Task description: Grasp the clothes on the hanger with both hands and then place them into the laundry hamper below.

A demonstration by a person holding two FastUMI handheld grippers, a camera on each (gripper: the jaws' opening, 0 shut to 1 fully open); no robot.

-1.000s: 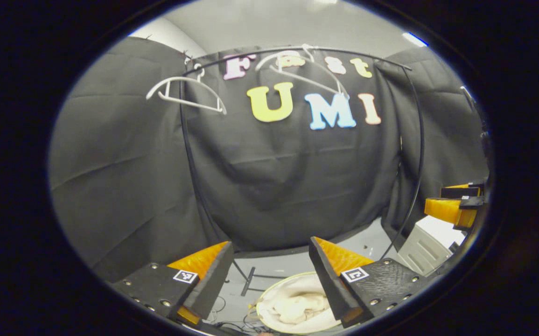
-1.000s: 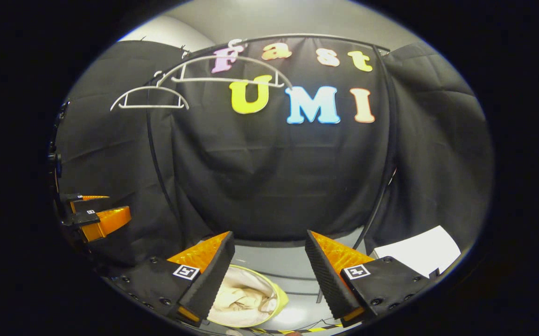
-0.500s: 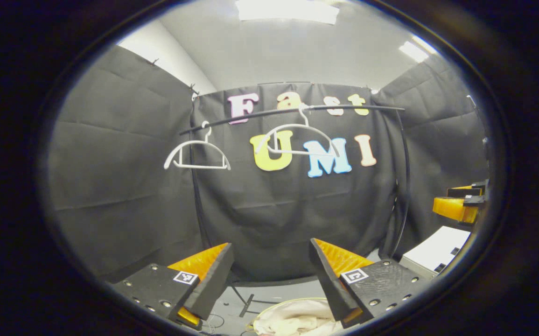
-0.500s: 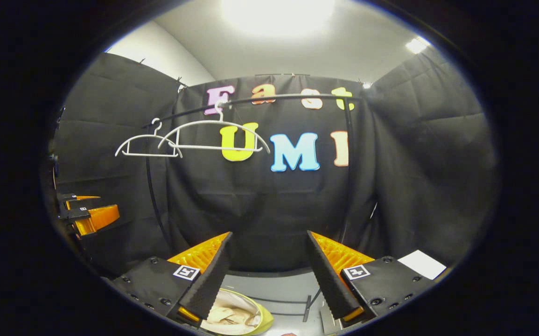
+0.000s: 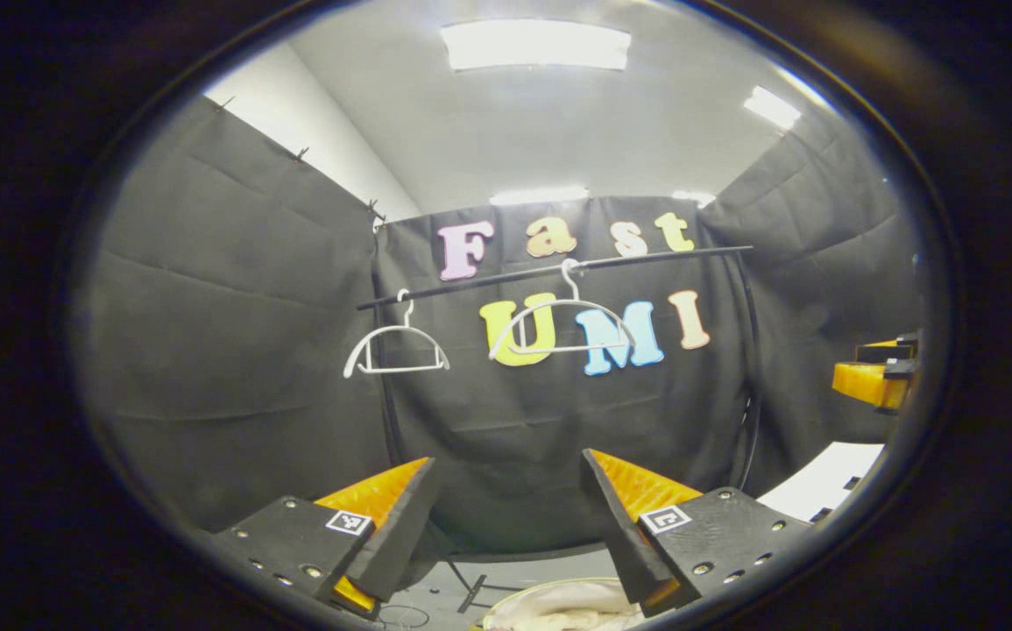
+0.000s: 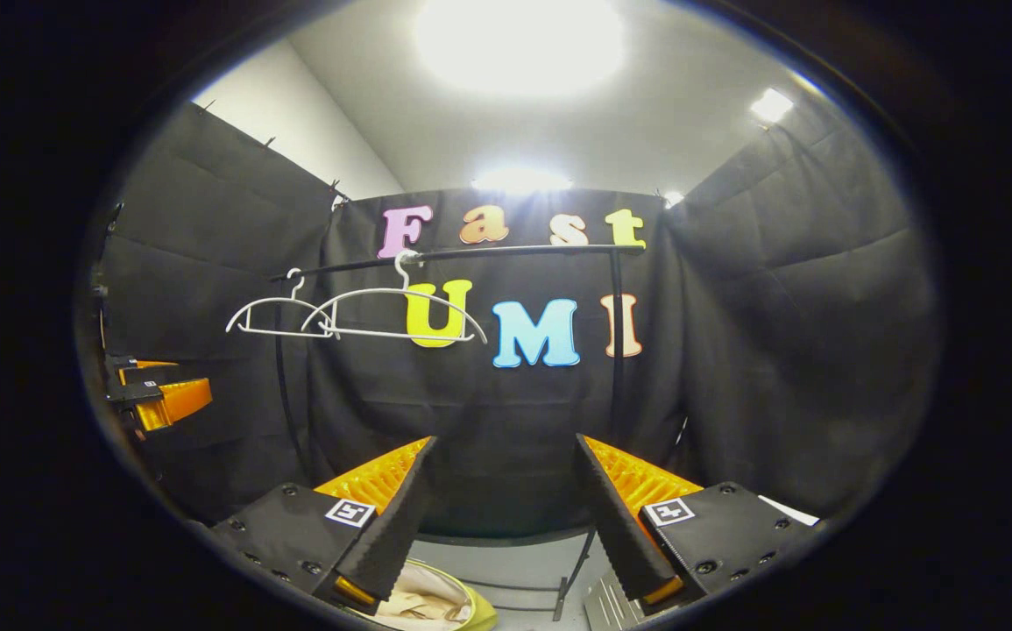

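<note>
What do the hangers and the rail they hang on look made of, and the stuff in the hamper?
Hangers: thin, white, smooth, probably plastic or coated wire. Rail: slim dark tube, likely painted metal. Hamper contents: soft, creased cream fabric.

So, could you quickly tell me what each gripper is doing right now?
Left gripper: open, holding nothing.
Right gripper: open, holding nothing.

Both views face the rail (image 5: 558, 270) and hangers (image 6: 396, 314) — side by side, tilted upward.
</note>
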